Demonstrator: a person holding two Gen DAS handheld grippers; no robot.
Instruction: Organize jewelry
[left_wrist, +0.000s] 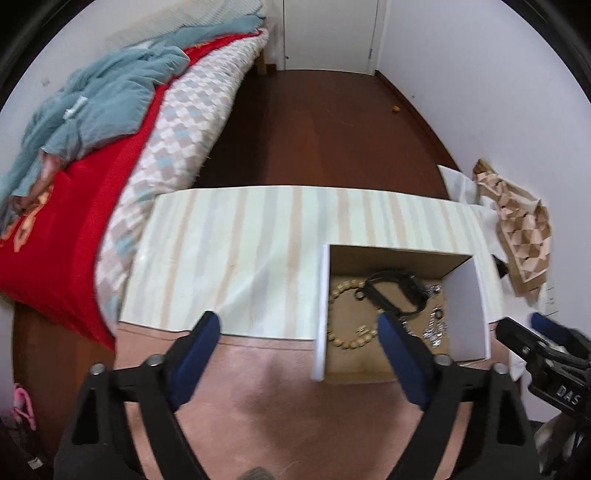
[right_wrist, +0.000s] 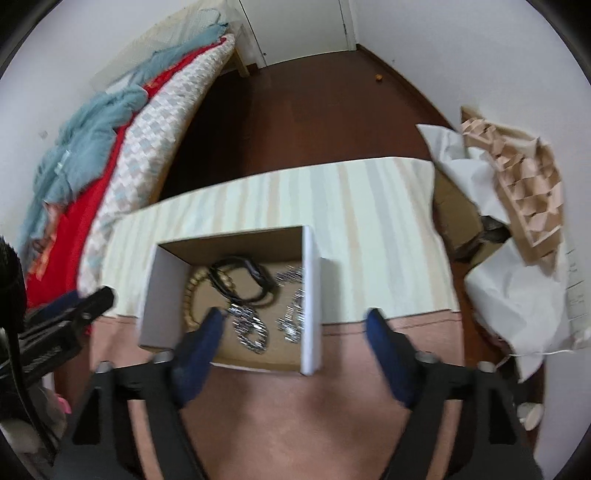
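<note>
Box (left_wrist: 467, 306), one bead bracelet (left_wrist: 341, 325), one black watch (left_wrist: 397, 288), two hand-held grippers spread.

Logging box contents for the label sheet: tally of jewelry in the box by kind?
Beaded bracelet, cream beads: 1
Black band, watch-like: 1
Silver metal pieces: at least 3 clusters; blur hides whether any of them join
Total: at least 5, all inside the open cardboard box. Neither gripper holds anything.
</note>
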